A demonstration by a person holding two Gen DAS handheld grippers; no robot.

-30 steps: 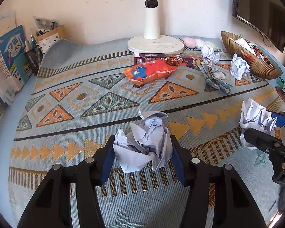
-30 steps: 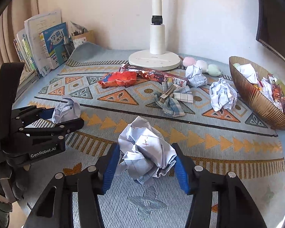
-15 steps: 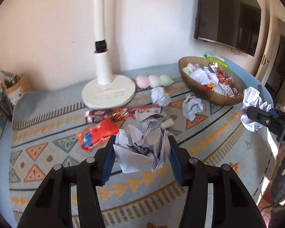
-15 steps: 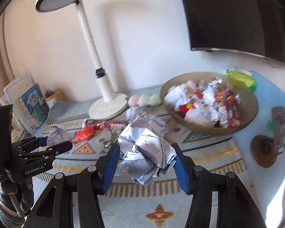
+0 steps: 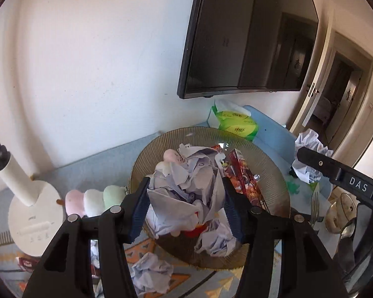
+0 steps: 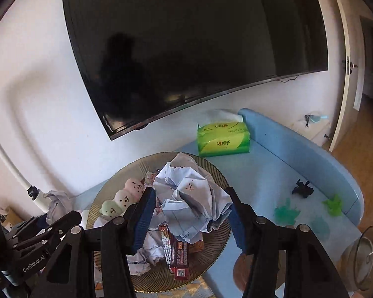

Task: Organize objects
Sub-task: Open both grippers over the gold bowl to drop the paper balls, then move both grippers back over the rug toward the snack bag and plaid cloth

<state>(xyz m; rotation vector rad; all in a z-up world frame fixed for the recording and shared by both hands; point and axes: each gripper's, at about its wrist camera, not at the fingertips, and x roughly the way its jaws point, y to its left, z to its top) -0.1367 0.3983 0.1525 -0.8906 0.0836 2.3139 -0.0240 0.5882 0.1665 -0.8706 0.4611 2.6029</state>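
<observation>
Wall-mounted TV [image 6: 199, 49] behind, blue table [image 6: 273, 173] below, patterned mat [image 5: 186, 280] at the near edge. Woven basket [image 5: 273, 173] is already well filled: crumpled paper, snack wrappers [image 5: 241, 173], a pastel plush trio [image 6: 124, 198].

Both grippers are over the basket, each with a paper wad.
- Left gripper [image 5: 185, 186]: jaws have just been opening. The left paper wad [image 5: 184, 198] sits between them and reaches both pads; can't tell if it's pinched or free.
- Right gripper [image 6: 190, 193]: jaws have just been opening. The right paper wad [image 6: 191, 203] is between them, with a gap showing at the left pad, so it looks released or about to drop.

Judgement: late in the drop step for these two.

Left to do: a loose paper ball [image 5: 149, 273] on the mat, a red wrapper [image 5: 24, 263] near the lamp base [image 5: 34, 218], and a second plush trio [image 5: 94, 201] beside the basket. The rest of the mat is out of view.
</observation>
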